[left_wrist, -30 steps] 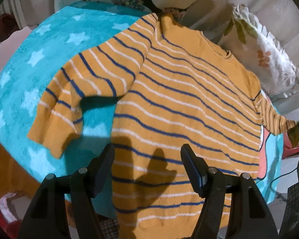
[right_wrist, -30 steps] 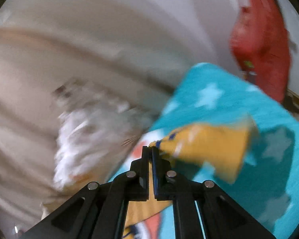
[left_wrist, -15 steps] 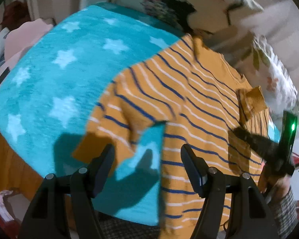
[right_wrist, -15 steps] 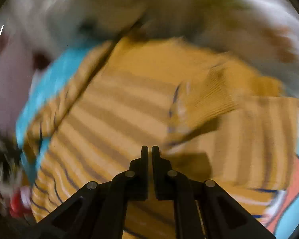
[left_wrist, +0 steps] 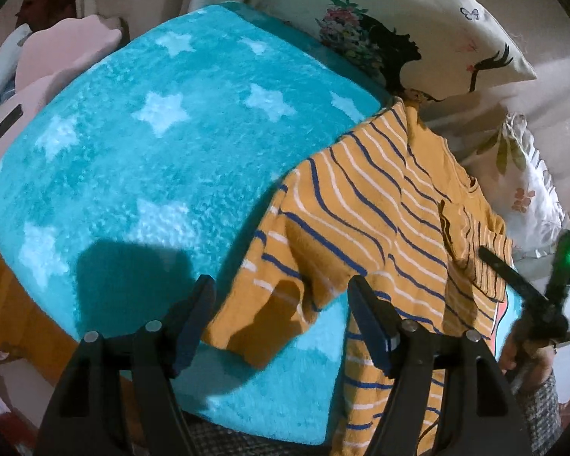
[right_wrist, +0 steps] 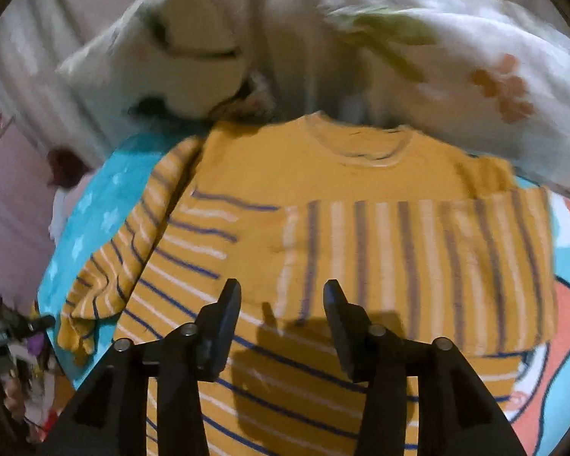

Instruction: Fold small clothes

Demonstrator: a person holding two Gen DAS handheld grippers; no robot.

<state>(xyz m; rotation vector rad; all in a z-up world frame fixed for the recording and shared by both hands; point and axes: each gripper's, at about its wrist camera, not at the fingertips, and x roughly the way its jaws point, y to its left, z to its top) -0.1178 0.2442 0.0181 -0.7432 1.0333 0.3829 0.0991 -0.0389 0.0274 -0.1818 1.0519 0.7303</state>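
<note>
Sweater [right_wrist: 323,197]: flat on the blanket [left_wrist: 163,159], one sleeve folded across its chest.
Your left gripper [left_wrist: 281,317]: jaws open, over the other sleeve.
Your right gripper [right_wrist: 282,317]: jaws open, above the sweater.

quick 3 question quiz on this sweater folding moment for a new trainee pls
1. True or false: the right gripper is shut on the striped sweater.
2. Which sleeve already lies folded across the sweater's chest? A) the one before the right gripper B) the one before the left gripper C) neither
3. Fill in: the sweater lies on a teal blanket patterned with white ____.

Key
1. False: its jaws stand open, holding nothing.
2. A: the folded sleeve lies across the chest with its stripes running crosswise to the body's; the other sleeve still spreads out onto the blanket.
3. stars
</note>
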